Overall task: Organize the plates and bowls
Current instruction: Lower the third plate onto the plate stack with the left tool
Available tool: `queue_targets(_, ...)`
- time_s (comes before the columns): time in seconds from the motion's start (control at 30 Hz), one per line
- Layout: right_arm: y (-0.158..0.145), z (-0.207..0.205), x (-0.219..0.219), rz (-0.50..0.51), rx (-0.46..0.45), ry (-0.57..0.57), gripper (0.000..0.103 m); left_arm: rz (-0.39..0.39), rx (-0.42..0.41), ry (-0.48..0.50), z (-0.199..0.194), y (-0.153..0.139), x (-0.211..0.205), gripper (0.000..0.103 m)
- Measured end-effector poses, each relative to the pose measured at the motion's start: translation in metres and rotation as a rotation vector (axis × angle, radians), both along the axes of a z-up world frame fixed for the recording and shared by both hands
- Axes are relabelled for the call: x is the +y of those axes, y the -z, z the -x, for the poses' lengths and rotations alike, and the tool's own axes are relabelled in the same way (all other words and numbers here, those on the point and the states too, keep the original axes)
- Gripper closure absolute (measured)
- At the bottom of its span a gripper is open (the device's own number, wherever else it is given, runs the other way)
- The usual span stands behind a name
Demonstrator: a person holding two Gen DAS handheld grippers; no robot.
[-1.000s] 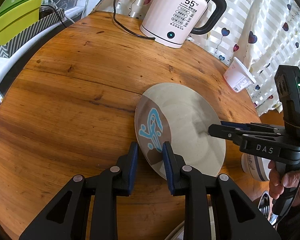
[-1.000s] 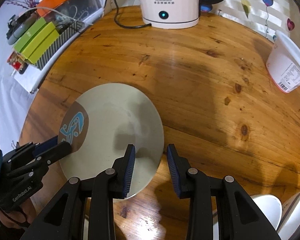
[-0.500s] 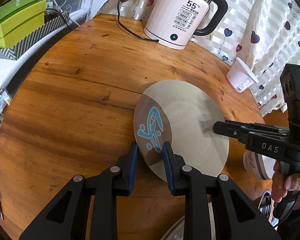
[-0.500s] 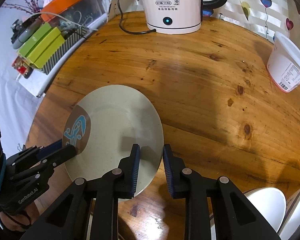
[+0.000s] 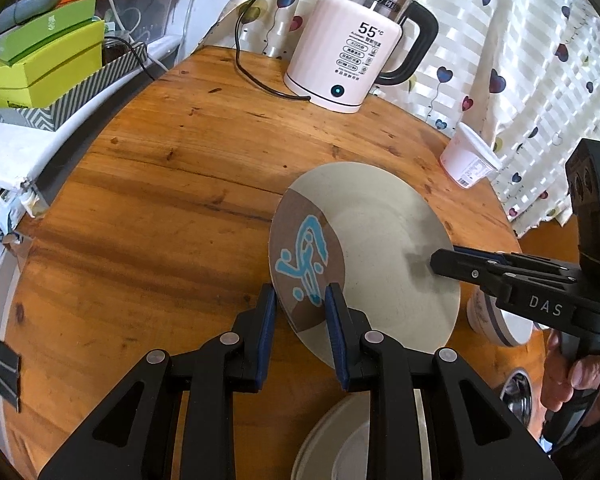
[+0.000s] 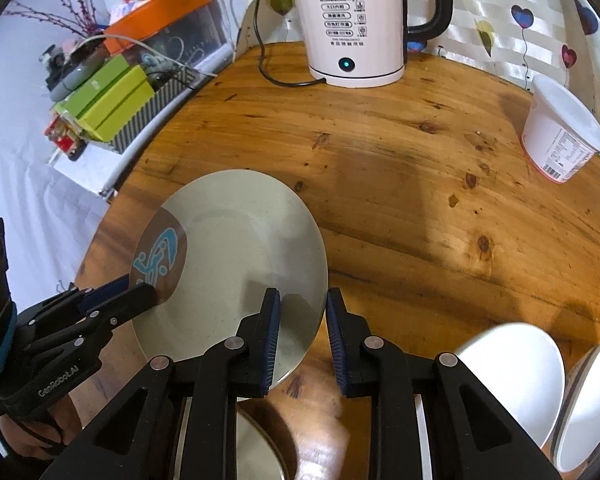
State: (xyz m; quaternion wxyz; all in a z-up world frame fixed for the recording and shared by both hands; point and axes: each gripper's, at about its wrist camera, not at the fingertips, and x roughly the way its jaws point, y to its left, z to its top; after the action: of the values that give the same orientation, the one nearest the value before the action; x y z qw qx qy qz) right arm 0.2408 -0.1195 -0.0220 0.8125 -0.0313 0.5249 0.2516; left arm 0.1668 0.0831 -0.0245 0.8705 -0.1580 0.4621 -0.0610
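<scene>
Above the bare round table (image 5: 148, 208), plate (image 5: 384, 264) with opposite rims grasped by left fingers (image 5: 269, 312) and right fingers (image 6: 274, 316).

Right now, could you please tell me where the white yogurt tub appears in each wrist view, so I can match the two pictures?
Left wrist view: the white yogurt tub lies tipped at right of centre, near the table's far edge by the curtain.
Right wrist view: the tub is at the upper right, also at the table's edge.
Shared landmark: the white kettle at the table's back.
</scene>
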Motion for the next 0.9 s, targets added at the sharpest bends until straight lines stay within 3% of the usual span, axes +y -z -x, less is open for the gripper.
queue_targets(0.47,-0.011,0.058,-0.015,-0.021,-0.016,-0.009,0.080,-0.019,0.003,0.005,0.050,-0.009,-0.011,0.077)
queue_targets(0.9,0.004,0.100,-0.025,-0.015,0.014,-0.011,0.080,-0.018,0.025,0.010,0.088,-0.002,-0.018,0.077)
